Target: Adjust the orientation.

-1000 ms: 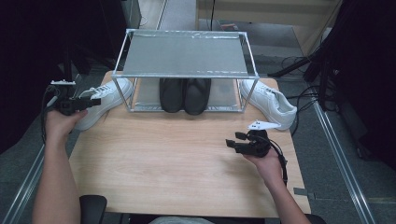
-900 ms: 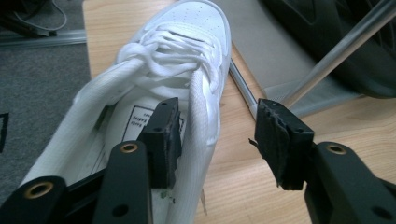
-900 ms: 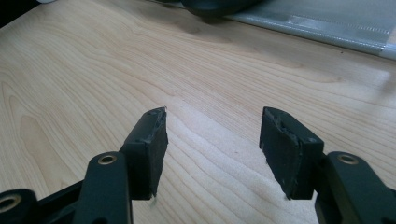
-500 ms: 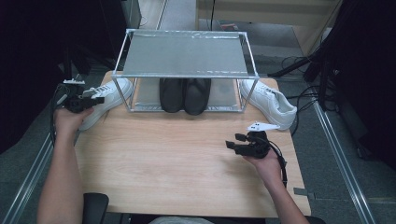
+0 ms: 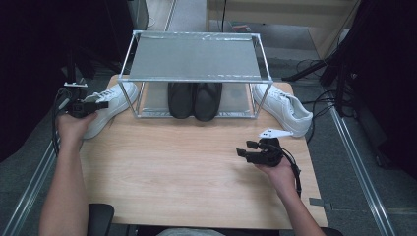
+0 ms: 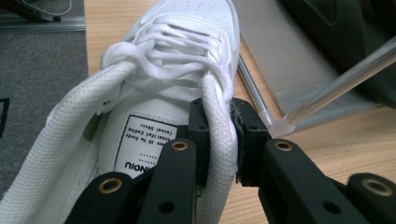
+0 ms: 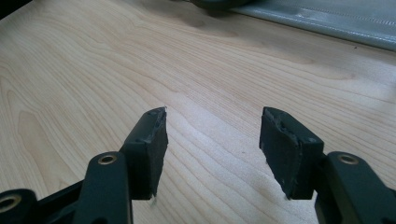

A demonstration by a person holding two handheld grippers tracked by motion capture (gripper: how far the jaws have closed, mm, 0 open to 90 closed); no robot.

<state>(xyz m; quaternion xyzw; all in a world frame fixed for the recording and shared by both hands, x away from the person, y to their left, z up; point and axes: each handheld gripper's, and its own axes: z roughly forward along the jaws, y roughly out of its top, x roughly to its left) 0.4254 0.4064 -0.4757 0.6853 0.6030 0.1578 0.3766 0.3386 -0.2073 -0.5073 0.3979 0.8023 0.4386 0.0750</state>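
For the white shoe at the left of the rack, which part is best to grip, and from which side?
Grip the padded collar wall of the left white shoe from the heel end: it stands up thin beside the open mouth. The left tongs, jaws just closed, pinch it there.

From above, I see a broad bare stretch of the wooden table in front of the metal shoe rack; a gripper could cross it freely. My right gripper hovers over it with its jaws apart and nothing between them. The rack stands at the far edge, its thin corner posts and flat top shelf blocking any reach from above to the black shoes beneath; the front is open. A white sneaker lies just right of the rack. At the left, another white sneaker lies close against the rack's foot rail, leaving little room between them.
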